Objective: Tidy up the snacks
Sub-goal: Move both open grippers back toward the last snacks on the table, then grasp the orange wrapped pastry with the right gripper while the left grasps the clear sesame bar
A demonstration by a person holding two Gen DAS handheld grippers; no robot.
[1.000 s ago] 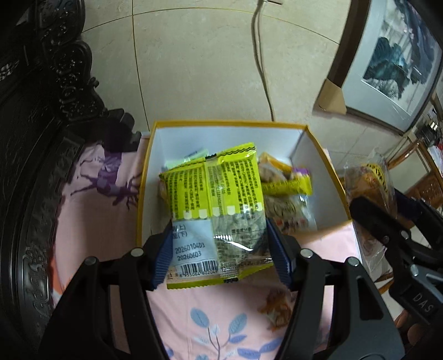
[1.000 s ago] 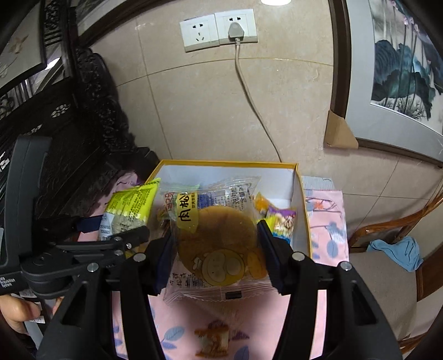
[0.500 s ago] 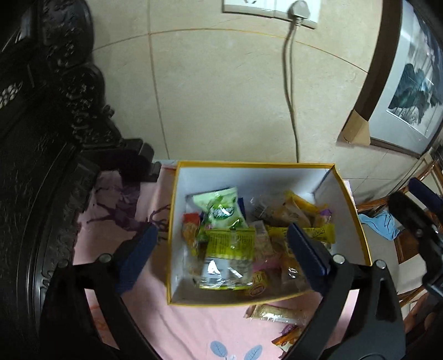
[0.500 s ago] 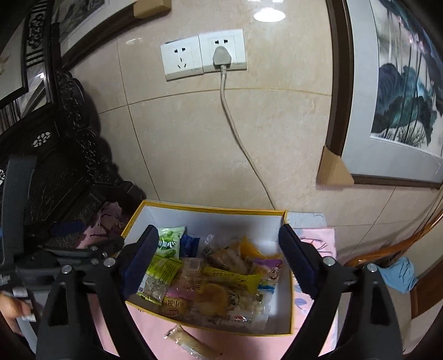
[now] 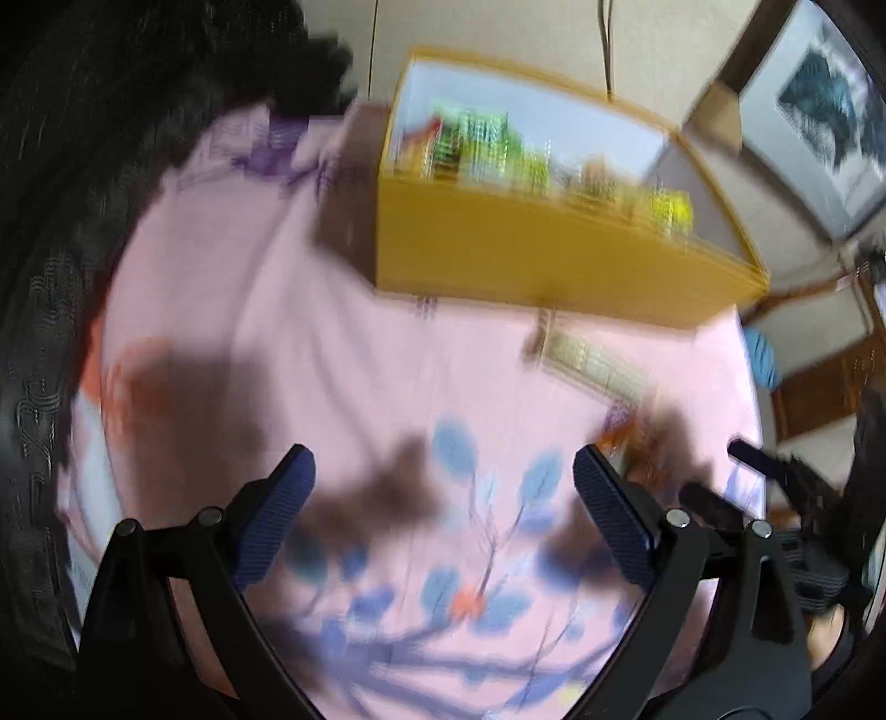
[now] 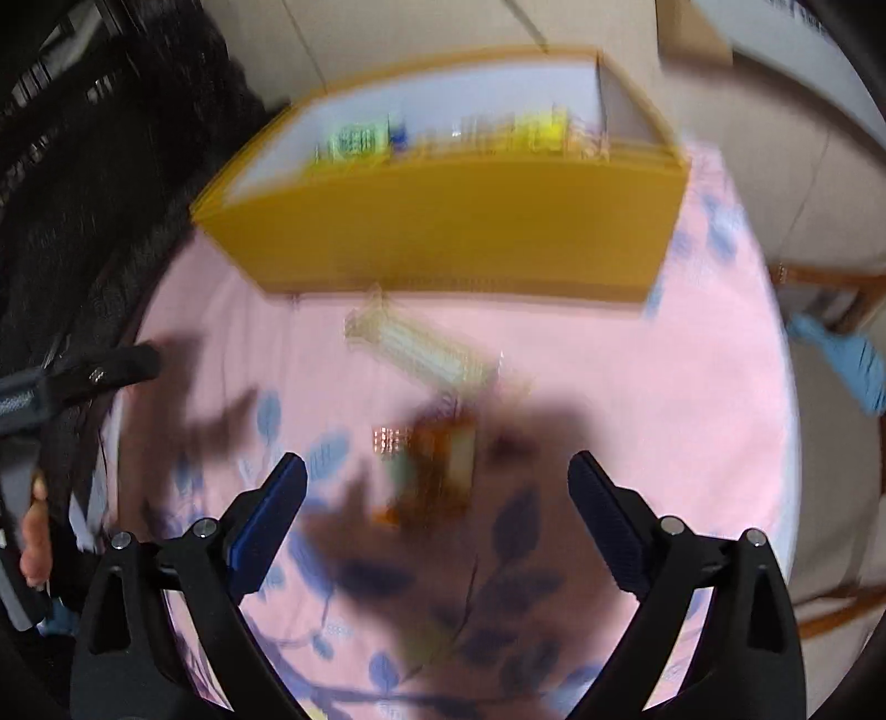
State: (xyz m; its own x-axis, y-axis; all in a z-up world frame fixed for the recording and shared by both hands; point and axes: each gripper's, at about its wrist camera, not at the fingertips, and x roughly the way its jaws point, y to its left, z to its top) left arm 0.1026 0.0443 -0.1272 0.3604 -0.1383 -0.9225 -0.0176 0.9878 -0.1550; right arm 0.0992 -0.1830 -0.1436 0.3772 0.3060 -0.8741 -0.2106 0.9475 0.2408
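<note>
Both views are motion-blurred. A yellow box (image 5: 531, 260) with white inside walls holds several snack packets at the back of the pink flowered cloth (image 5: 310, 376); it also shows in the right wrist view (image 6: 454, 243). A long clear-wrapped snack (image 6: 426, 349) lies on the cloth in front of the box, also seen in the left wrist view (image 5: 598, 365). An orange packet (image 6: 437, 459) lies nearer, just ahead of my right gripper (image 6: 437, 515). My right gripper is open and empty. My left gripper (image 5: 443, 509) is open and empty over bare cloth.
Dark carved wooden furniture (image 5: 66, 166) borders the left side. A tiled wall with a hanging cable (image 5: 606, 44) stands behind the box. A framed picture (image 5: 830, 105) leans at the right. A blue cloth (image 6: 853, 360) lies on a wooden chair to the right.
One second ago each gripper held a snack over the box; both let go into it. Both grippers have since pulled back and dropped low over the cloth.
</note>
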